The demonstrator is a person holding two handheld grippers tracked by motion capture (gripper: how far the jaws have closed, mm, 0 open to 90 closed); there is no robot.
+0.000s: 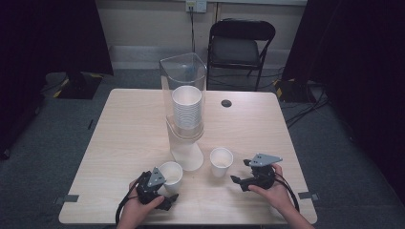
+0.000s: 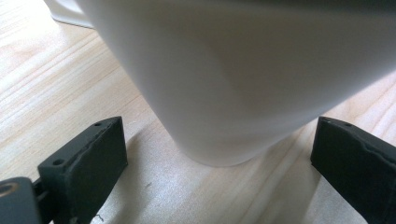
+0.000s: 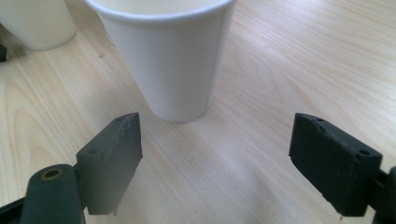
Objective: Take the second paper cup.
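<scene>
High view: pale wood-grain table [image 1: 124, 143], rectangular with rounded corners. Left gripper [image 1: 168, 190], black body under a grey three-cornered plate, held in a hand at the near edge; directly ahead of its jaws, touching or nearly so, stands a white paper cup [image 1: 171, 175], tapered, with a rolled rim. Right gripper [image 1: 240, 172], same build, points leftward toward a second white paper cup [image 1: 221, 161], which stands just beyond its jaws and apart from them. Beyond both grippers rises a clear plastic dispenser tube [image 1: 183, 76], tall, on a white base, with a stack of nested white cups [image 1: 186, 107] inside. A small dark round grommet [image 1: 226, 103] lies farther back on the table; a black folding chair [image 1: 241, 45] stands behind it. Left gripper view: two matte black block-shaped jaws, screw holes visible, stand wide; the smooth white cup wall [image 2: 233, 79] sits between and just ahead of them, with a gap at each pad, not gripped. Right gripper view: identical black jaws stand wide with bare table between them; the second cup [image 3: 170, 60] stands upright ahead of the left jaw, clear of both pads; the first cup's base [image 3: 37, 23] lies farther off at the upper left.
</scene>
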